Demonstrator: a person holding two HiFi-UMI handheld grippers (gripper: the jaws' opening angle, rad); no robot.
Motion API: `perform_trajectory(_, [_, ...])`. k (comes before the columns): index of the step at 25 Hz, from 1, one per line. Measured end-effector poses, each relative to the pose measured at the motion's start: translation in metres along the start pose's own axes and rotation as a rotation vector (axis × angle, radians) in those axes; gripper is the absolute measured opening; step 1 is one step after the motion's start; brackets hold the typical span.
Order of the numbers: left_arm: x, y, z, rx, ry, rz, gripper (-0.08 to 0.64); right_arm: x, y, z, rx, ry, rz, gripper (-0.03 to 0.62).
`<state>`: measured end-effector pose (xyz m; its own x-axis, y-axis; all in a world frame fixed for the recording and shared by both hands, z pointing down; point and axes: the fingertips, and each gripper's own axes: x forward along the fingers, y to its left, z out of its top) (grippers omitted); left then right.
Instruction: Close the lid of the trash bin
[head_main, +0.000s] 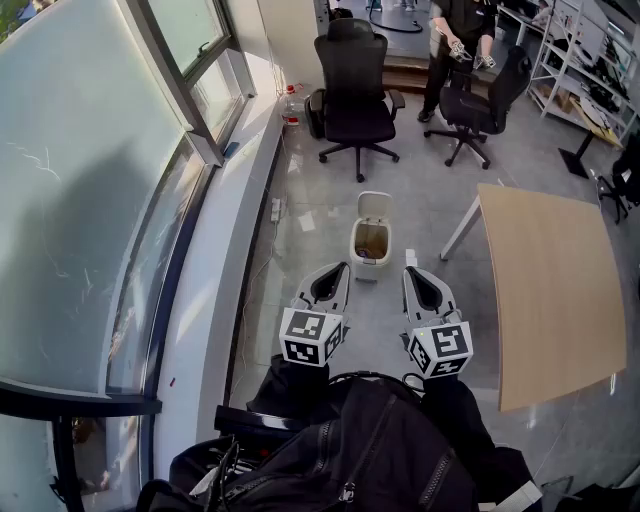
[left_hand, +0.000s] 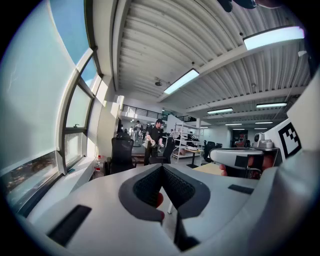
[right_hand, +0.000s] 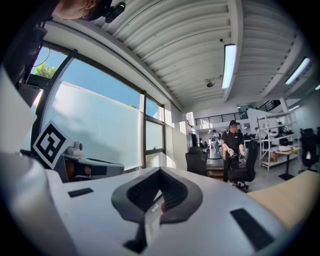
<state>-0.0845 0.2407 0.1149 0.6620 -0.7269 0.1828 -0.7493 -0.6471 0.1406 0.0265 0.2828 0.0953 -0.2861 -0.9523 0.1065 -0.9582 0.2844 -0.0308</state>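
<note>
Room, as seen from where I stand:
- Floor (head_main: 420, 200): grey, smooth, with pale patches of daylight.
- Windows (head_main: 80, 200): tall frosted panes in dark frames along my left, with a pale sill (head_main: 215, 290) beneath them.
- Power strip (head_main: 276, 209): white, on the floor just beside the sill.
- Desk (head_main: 555, 290): light wood top on white legs, to my right.
- Office chairs: two, black; one (head_main: 355, 90) straight ahead of me, the other (head_main: 480, 100) to its right.
- Person (head_main: 455, 40): in dark clothes, standing behind the right-hand chair.
- Shelving rack (head_main: 585, 60): white, in the far right corner.
- Ceiling (left_hand: 150, 45): ribbed, pale, with long strip lights (left_hand: 181, 81) switched on.
</note>
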Motion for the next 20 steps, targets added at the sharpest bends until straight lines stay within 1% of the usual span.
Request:
perform_trajectory(11, [0.009, 0.011, -0.009, -0.014, 0.024, -0.020, 0.002, 0.010, -0.001, -0.009, -0.001, 0.021, -0.022, 0.003])
perform_trajectory(20, [0.009, 0.022, -0.018, -0.026, 0.044, -0.029, 0.002, 0.012, -0.001, -0.016, 0.030, 0.028, -0.066, 0.004])
